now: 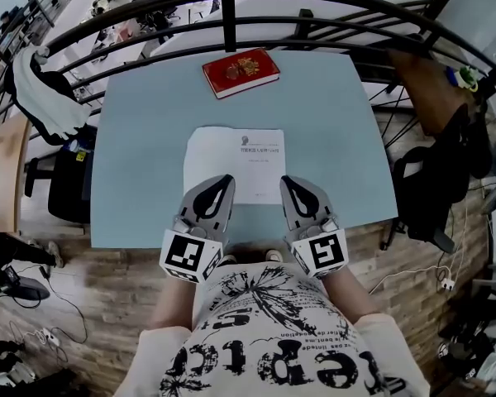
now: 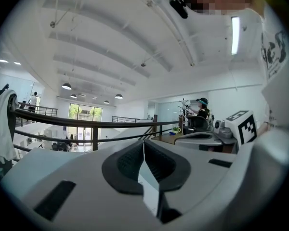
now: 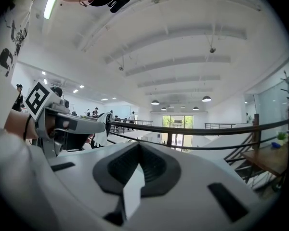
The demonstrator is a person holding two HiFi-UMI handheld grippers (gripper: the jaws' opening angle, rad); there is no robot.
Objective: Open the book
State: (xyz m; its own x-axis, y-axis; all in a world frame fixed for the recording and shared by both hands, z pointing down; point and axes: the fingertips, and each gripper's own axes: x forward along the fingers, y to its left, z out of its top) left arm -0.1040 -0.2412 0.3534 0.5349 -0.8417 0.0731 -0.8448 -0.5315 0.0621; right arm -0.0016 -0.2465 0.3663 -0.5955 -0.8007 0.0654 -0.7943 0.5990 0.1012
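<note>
A red book (image 1: 240,72) lies shut at the far edge of the pale blue table (image 1: 140,155). Nearer to me, a thin white book or sheet (image 1: 236,160) with a small picture and a few printed lines lies flat in the middle. My left gripper (image 1: 226,180) and right gripper (image 1: 288,180) hover side by side over its near edge, pointing level toward the railing. Both are shut with nothing between the fingers. In the left gripper view the dark pads (image 2: 130,165) meet at the tip. The pads (image 3: 154,170) in the right gripper view do the same.
A black metal railing (image 1: 229,25) runs just behind the table. A white cloth (image 1: 41,98) hangs over it at the left, and a brown garment (image 1: 426,89) at the right. A dark chair (image 1: 62,180) stands left of the table and a black bag (image 1: 434,188) right of it.
</note>
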